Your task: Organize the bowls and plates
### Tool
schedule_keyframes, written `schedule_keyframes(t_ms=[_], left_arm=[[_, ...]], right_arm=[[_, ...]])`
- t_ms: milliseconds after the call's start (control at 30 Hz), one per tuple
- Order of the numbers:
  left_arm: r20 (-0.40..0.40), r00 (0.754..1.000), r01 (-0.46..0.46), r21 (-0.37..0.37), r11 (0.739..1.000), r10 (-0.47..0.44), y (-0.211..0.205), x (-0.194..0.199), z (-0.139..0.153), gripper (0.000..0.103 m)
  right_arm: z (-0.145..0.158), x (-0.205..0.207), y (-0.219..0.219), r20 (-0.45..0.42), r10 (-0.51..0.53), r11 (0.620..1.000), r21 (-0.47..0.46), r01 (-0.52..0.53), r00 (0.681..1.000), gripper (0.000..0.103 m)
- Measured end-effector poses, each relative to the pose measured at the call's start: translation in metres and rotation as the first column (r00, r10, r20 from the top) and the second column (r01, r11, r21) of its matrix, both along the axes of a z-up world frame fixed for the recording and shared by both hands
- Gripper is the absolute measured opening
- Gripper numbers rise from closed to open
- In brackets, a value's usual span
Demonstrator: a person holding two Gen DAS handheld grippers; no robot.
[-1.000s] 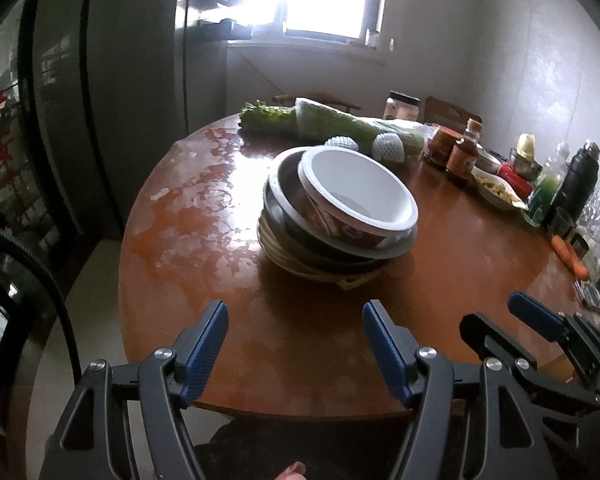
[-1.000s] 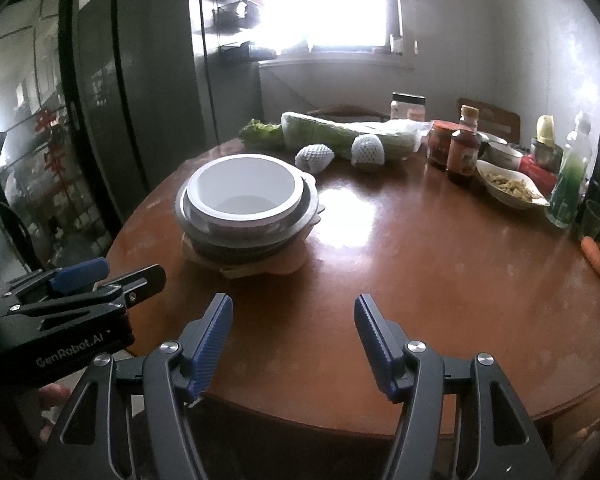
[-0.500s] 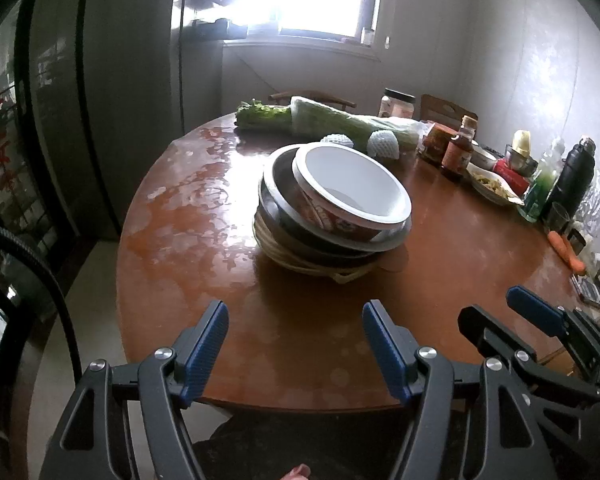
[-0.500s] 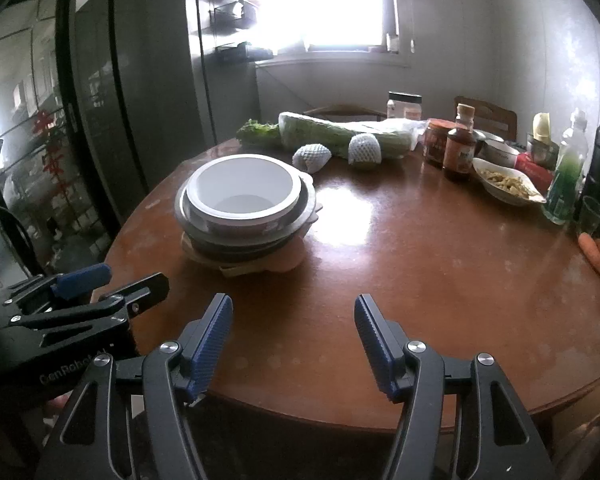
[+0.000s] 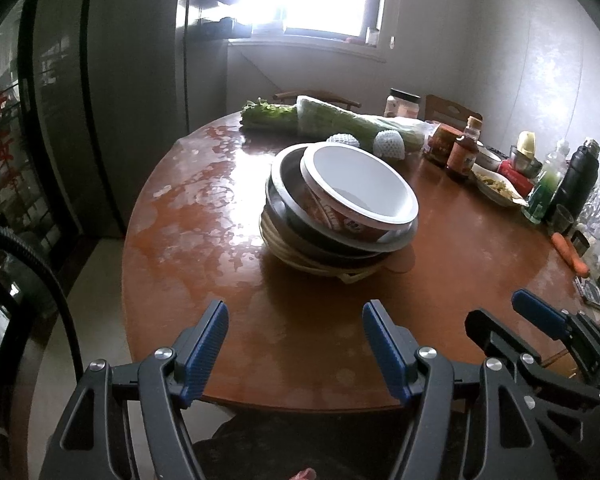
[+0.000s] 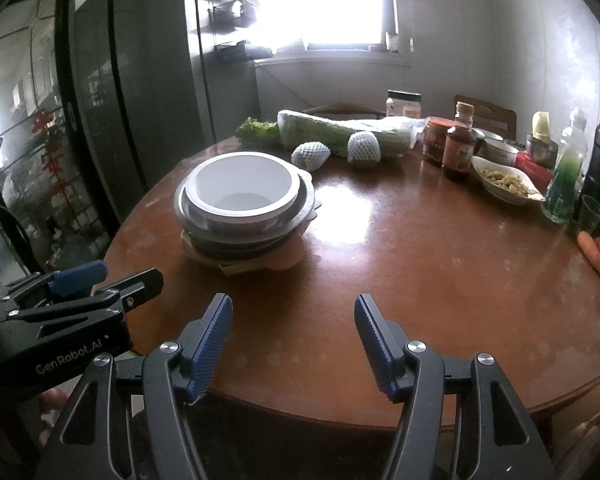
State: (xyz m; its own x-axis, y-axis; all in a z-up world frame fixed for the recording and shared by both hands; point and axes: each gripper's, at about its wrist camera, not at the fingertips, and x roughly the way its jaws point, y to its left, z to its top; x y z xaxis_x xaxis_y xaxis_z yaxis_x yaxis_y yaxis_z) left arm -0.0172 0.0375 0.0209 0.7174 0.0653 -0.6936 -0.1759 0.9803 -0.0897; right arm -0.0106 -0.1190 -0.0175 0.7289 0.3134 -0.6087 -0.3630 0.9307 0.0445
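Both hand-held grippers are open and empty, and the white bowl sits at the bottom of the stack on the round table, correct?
Not quite: the white bowl sits on top of the stack, nested in the metal bowls, as the right wrist view shows. The rest holds.

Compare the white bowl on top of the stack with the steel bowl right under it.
The white bowl is matte white inside with a red printed outer wall; the steel bowl is bare grey metal. The white bowl is narrower and sits inside the steel bowl, whose rim shows all round it. In the left wrist view the white bowl sits off-centre toward the right. Both are round, upright, look empty, and belong to one stack on the round table.
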Motion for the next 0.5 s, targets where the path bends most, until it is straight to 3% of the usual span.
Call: schedule_keyframes(t_ms=[500], left_arm=[[-0.012,1.000,-0.010,0.012,1.000,0.010,0.0004,0.0037,-0.0037,0.069]], right_arm=[[-0.0044,0.0015,-0.0024,-0.003,-0.017,1.000,-0.003,0.017,1.000,0.065]])
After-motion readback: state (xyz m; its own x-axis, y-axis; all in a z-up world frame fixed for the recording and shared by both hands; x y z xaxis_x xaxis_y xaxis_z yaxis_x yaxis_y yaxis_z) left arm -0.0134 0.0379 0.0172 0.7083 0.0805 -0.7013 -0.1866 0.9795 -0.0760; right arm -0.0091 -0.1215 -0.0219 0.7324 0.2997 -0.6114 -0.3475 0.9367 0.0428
